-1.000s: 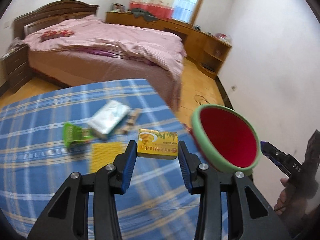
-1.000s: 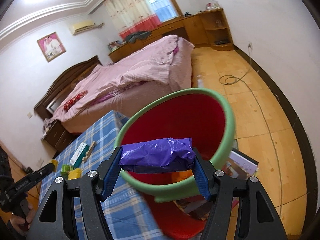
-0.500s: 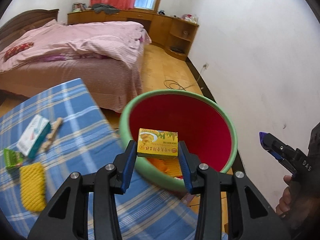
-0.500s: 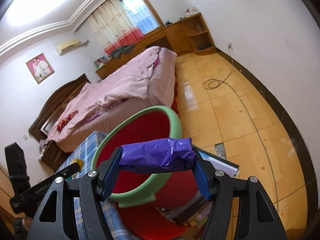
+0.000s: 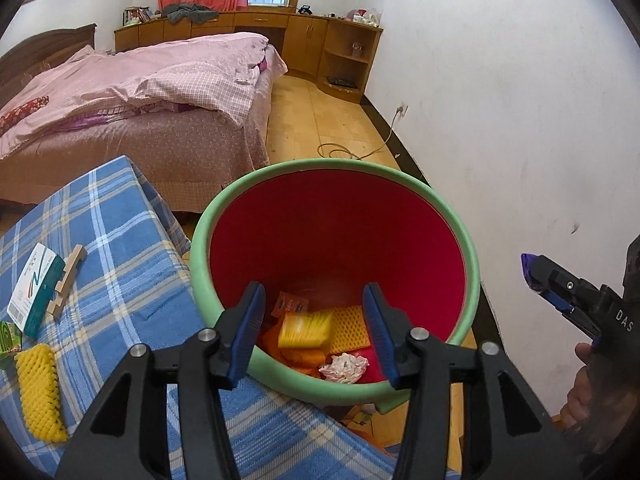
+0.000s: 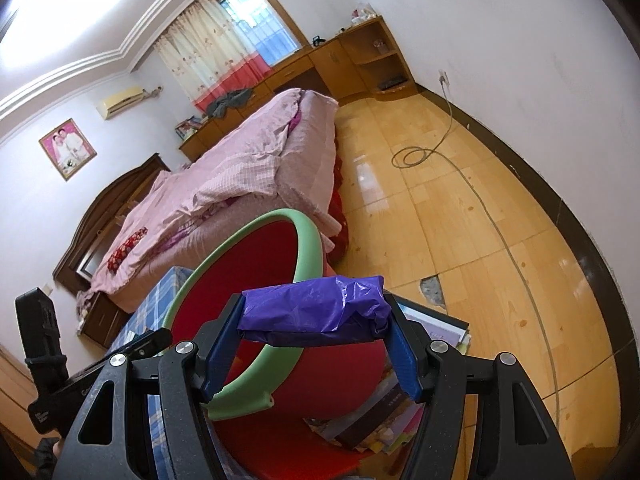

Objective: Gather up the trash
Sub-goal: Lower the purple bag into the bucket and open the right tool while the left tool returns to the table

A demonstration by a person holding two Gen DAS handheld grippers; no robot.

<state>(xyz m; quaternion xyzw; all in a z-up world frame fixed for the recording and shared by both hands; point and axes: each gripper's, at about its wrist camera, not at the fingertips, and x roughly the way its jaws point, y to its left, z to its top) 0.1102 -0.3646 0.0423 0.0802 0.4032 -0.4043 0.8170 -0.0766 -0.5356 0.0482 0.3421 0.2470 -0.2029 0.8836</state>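
My left claw [image 5: 314, 326] hangs over the bin [image 5: 404, 182], low in the centre of the left view, its jaws opening with nothing pressed between the pads. The yellow box [image 5: 305, 330] shows blurred in the gap, down inside the bin among orange scraps and a crumpled white wad [image 5: 344, 367]; I cannot tell whether the box has landed. The bin's floor is partly hidden by my own fingers and its near rim.

At the left edge, on the checked cloth [image 5: 120, 248], lie a white packet [image 5: 35, 288], a wooden piece [image 5: 69, 280] and yellow foam mesh [image 5: 40, 392]; a green pack [image 5: 7, 338] is cut off by the frame.

My right claw [image 6: 316, 344] pinches a purple bag [image 6: 316, 314] low in the centre of the right view. In the left view it shows only at the right edge, with a sliver of purple at its tip. Behind the bag the bin [image 6: 310, 240] is seen side-on, so its contents are out of sight. Books [image 6: 436, 332] under it are mostly covered.
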